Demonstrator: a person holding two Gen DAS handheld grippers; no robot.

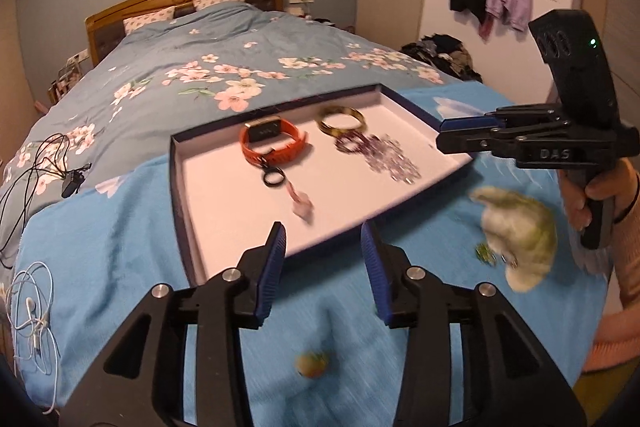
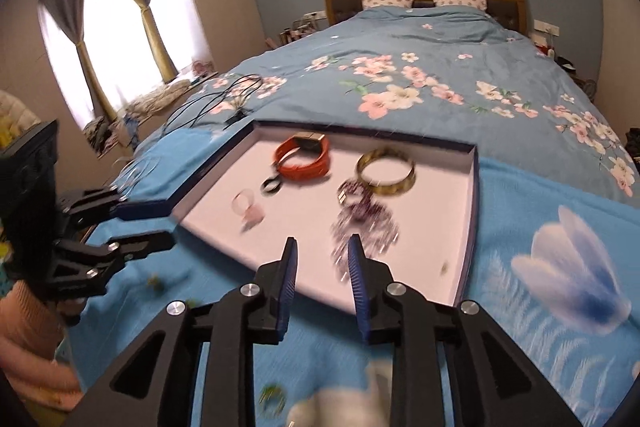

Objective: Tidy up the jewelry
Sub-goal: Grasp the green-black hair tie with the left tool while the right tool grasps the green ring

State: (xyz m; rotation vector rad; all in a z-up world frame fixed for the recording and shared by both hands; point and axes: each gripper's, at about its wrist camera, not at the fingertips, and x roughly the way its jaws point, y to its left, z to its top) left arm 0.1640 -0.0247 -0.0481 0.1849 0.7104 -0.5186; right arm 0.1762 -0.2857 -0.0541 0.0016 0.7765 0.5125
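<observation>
A shallow white-lined tray (image 1: pixel 224 203) (image 2: pixel 440 211) lies on a blue cloth on the bed. It holds an orange watch band (image 1: pixel 272 143) (image 2: pixel 304 159), a gold bangle (image 1: pixel 342 123) (image 2: pixel 386 173), a purple beaded piece (image 1: pixel 380 155) (image 2: pixel 360 223), a black ring (image 1: pixel 274 177) (image 2: pixel 271 185) and a pink ring (image 1: pixel 302 205) (image 2: pixel 250 207). My left gripper (image 1: pixel 324 255) (image 2: pixel 168 227) is open and empty just before the tray's near edge. My right gripper (image 2: pixel 322 267) (image 1: pixel 444 133) is open and empty at the tray's other side.
A pale green fluffy item (image 1: pixel 516 227) and small green pieces (image 1: pixel 484 253) lie on the cloth right of the tray. A small yellow-green item (image 1: pixel 312 363) lies in front of my left gripper. Cables (image 1: pixel 36 307) lie at the left.
</observation>
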